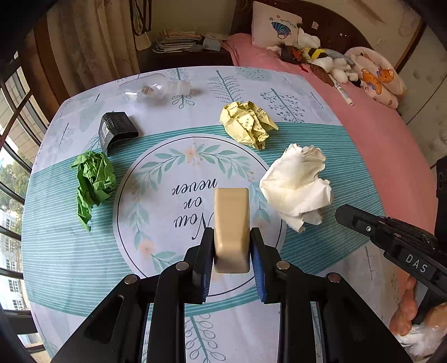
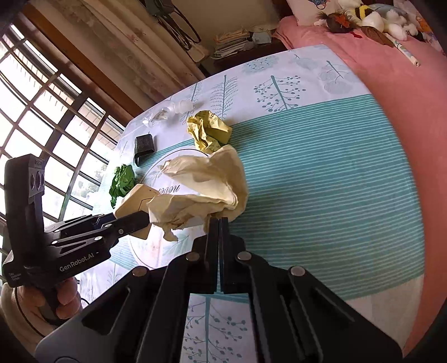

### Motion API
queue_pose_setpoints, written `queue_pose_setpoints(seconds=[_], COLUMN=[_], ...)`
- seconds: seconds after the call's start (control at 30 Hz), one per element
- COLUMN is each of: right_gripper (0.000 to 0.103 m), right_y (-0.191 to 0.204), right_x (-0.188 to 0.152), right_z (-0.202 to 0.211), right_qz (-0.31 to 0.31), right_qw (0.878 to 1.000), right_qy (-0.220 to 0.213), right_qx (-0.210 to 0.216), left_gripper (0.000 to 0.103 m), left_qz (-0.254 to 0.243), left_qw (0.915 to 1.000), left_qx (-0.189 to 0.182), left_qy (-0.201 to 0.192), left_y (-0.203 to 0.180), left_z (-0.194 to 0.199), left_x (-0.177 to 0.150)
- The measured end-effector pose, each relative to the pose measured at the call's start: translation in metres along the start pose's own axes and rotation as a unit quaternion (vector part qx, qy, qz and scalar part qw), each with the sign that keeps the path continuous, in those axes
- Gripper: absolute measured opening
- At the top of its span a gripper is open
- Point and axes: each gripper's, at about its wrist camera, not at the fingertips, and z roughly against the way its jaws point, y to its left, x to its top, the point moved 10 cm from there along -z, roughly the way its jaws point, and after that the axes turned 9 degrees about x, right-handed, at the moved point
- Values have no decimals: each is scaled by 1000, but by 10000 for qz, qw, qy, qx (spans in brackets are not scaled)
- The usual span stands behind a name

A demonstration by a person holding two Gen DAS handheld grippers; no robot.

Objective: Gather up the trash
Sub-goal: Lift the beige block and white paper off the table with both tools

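My left gripper [image 1: 231, 240] is shut on a beige box [image 1: 231, 223] and holds it over the middle of the patterned tablecloth [image 1: 167, 251]; the box also shows in the right wrist view [image 2: 134, 198]. My right gripper [image 2: 219, 220] is shut on the edge of a crumpled white tissue [image 2: 201, 190], which also shows in the left wrist view [image 1: 296, 184]. On the cloth lie a crumpled yellow paper [image 1: 247, 124], a crumpled green paper [image 1: 93, 181], a black carton [image 1: 117, 129] and a clear plastic bottle [image 1: 156, 89].
A pink bed [image 1: 377, 134] with soft toys [image 1: 321, 58] and a pillow [image 1: 275, 23] lies to the right. A window [image 2: 42, 97] and curtains [image 1: 97, 42] are on the left. A side table with stacked papers [image 1: 176, 39] stands behind.
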Motion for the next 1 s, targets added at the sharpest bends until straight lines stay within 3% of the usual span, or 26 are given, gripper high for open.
queue_pose_setpoints(seconds=[0.13,0.27,0.3,0.4,0.5,0.6,0.8,0.9,0.97,1.0], right_gripper=[0,2,10,55,56,56,56,55,45,28], right_y=[9,18,20,26,34,35,37,38,39,40], right_x=[-8,-9,-9,-8,-7,-7,-5,-5,-6,-7], right_z=[7,5,4,1,-3,-13,-40,-55,-65,-70], right_qz=[65,583,763,1208,1819,2472,3461,3618,3663,3688], right_qw=[9999,9978,9963,9913,9811,9639,9297,9241,9230,9218], right_qy=[-44,-17,-7,21,64,182,374,513,606,662], right_qx=[-88,-309,-386,-518,-656,-970,-1207,-1118,-1011,-993], left_gripper=[24,24,24,24,24,24,24,24,24,24], left_qz=[42,55,72,162,270,363,569,680,737,765], left_qw=[9999,9999,9999,9998,9995,9992,9982,9975,9971,9969], left_qx=[-92,-122,-123,-124,-134,-131,-68,-53,-34,-35], left_qy=[-3,-2,0,29,53,76,147,163,160,156], left_y=[3,8,10,15,18,22,29,32,33,34], left_z=[12,16,16,14,10,6,-7,-11,-14,-15], left_x=[-13,-19,-19,-22,-23,-23,-21,-18,-16,-16])
